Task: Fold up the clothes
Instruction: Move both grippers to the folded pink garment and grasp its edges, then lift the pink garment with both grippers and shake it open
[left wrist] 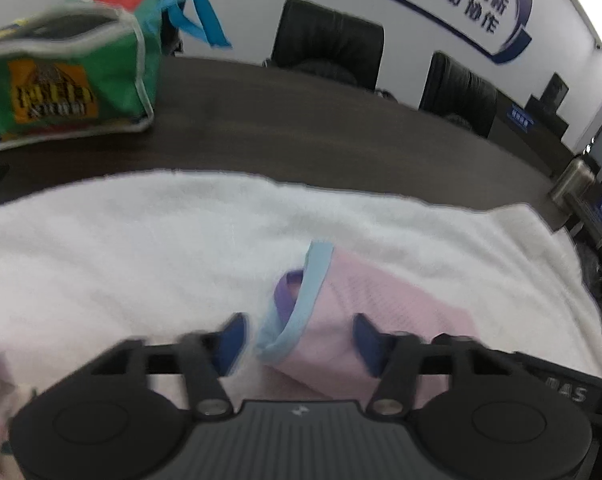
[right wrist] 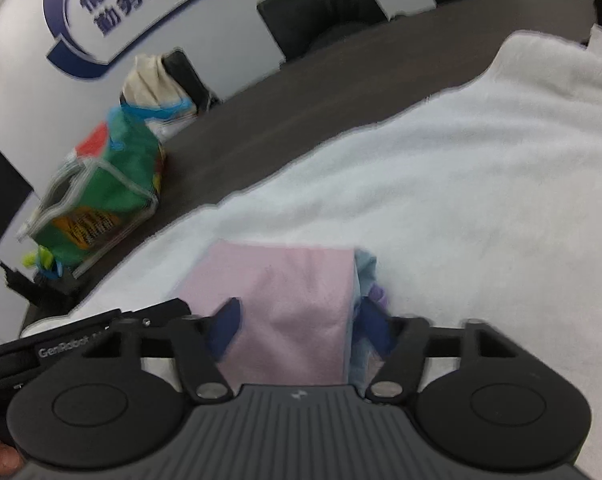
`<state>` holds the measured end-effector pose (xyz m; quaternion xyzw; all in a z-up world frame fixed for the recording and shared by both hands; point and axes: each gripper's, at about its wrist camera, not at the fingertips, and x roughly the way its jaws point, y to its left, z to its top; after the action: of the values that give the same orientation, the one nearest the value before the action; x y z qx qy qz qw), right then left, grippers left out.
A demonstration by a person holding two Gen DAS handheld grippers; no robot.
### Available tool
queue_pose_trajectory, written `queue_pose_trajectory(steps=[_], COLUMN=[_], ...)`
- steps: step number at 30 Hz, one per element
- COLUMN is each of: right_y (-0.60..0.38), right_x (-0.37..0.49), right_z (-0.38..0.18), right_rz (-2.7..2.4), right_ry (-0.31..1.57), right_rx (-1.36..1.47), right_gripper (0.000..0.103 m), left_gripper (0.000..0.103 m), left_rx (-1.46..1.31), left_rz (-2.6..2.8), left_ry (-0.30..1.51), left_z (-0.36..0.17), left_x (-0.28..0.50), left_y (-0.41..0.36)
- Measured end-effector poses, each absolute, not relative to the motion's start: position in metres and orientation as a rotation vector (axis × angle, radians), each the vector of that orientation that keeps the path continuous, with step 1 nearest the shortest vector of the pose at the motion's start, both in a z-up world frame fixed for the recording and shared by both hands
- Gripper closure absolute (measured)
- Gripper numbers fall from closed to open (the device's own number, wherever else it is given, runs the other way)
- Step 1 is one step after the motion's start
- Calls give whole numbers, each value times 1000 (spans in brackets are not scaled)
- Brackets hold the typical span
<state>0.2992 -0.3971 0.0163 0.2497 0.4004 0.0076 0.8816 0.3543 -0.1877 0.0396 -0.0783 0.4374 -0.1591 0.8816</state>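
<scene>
A folded pink garment (left wrist: 381, 300) with light blue and purple trim (left wrist: 297, 304) lies on a white towel (left wrist: 141, 240) spread over a dark table. My left gripper (left wrist: 299, 340) is open, its blue-padded fingers standing either side of the garment's trimmed edge. In the right wrist view the same pink garment (right wrist: 289, 300) lies as a neat rectangle on the towel (right wrist: 481, 200). My right gripper (right wrist: 299, 328) is open, its jaws straddling the near end of the garment. Whether the pads touch the cloth is unclear.
A green fabric bag (left wrist: 61, 80) with blue handles stands on the dark table (left wrist: 301, 120) beyond the towel, and it also shows in the right wrist view (right wrist: 105, 196). Black office chairs (left wrist: 329, 44) line the far side. A metal bin (left wrist: 573, 184) stands at right.
</scene>
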Motion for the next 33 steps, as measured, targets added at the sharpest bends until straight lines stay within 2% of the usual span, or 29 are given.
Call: queue_pose_trajectory(steps=[2, 6, 11, 12, 14, 15, 16, 17, 19, 23, 25, 26, 27, 29, 33], right_y=[-393, -373, -318, -300, -259, -239, -222, -205, -172, -118, -134, -146, -158, -183, -223], right_x=[297, 263, 160, 131, 69, 42, 19, -3, -40, -88, -89, -88, -87, -85, -66], right_z=[9, 43, 145, 161, 182, 182, 178, 170, 141, 71, 71, 75, 79, 86, 86], right_rz=[36, 99, 225, 247, 306, 340, 381, 435, 575, 854, 830, 801, 771, 712, 503], right_ry=[828, 696, 366, 284, 133, 101, 96, 108, 192, 453, 498, 509, 519, 539, 586], right_rx=[512, 395, 97, -4, -243, -356, -442, -513, -617, -711, -614, -553, -492, -370, -257], right_gripper=[92, 96, 96, 96, 96, 96, 96, 96, 96, 85, 84, 77, 61, 41, 40], left_gripper=[88, 101, 101, 100, 86, 77, 63, 55, 53, 53, 53, 53, 53, 53, 49], left_rx=[-198, -189, -328, -364, -456, -487, -514, -526, -500, -445, -426, -431, -431, -429, -386], left_rz=[-358, -418, -552, -579, -516, -485, -456, -428, -329, -143, -85, -64, -85, -137, -348], left_ry=[903, 822, 616, 569, 484, 442, 400, 351, 358, 408, 474, 490, 503, 530, 591], left_z=[32, 58, 127, 142, 159, 159, 158, 152, 133, 95, 77, 69, 65, 58, 55], left_x=[353, 322, 241, 222, 167, 135, 104, 66, 19, -59, -78, -88, -93, -102, -111], left_y=[-185, -179, -138, -127, -89, -66, -43, -18, 17, 75, 88, 92, 90, 85, 29])
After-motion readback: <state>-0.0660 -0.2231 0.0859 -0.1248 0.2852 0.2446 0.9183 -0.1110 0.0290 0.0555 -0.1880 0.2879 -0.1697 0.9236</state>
